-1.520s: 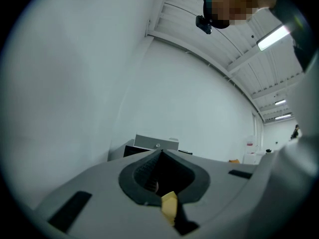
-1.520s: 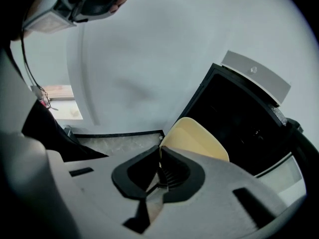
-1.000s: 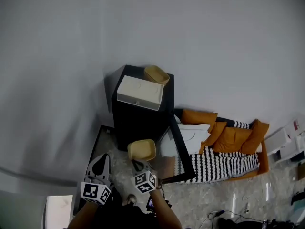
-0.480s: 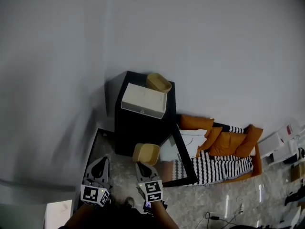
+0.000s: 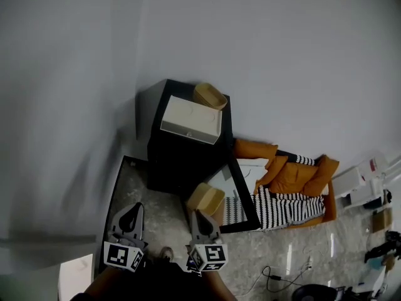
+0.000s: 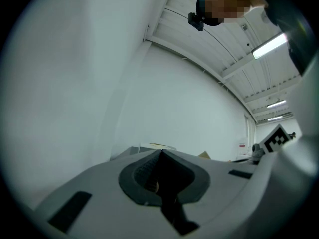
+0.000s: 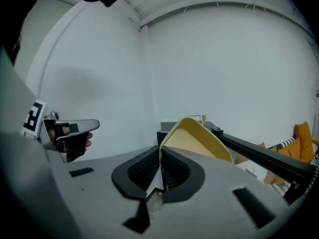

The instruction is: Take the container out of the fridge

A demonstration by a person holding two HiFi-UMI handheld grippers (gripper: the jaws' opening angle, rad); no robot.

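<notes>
A pale yellow container [image 5: 206,199] [image 7: 195,139] hangs in front of the small black fridge [image 5: 182,152], pinched by its rim in my right gripper [image 5: 199,220] [image 7: 160,156], which is shut on it. The fridge's glass door [image 5: 235,199] stands swung open to the right. My left gripper [image 5: 130,219] [image 6: 160,154] is shut with nothing in it, to the left of the right one and over the floor.
A white box [image 5: 190,119] and a second yellow container [image 5: 209,96] rest on top of the fridge. An orange sofa with cushions and a striped blanket [image 5: 294,196] lies to the right. A white wall stands behind. Cables lie on the floor at the bottom right.
The right gripper has carried the yellow container down and to the right, away from the fridge. The left gripper has stayed almost in place.
</notes>
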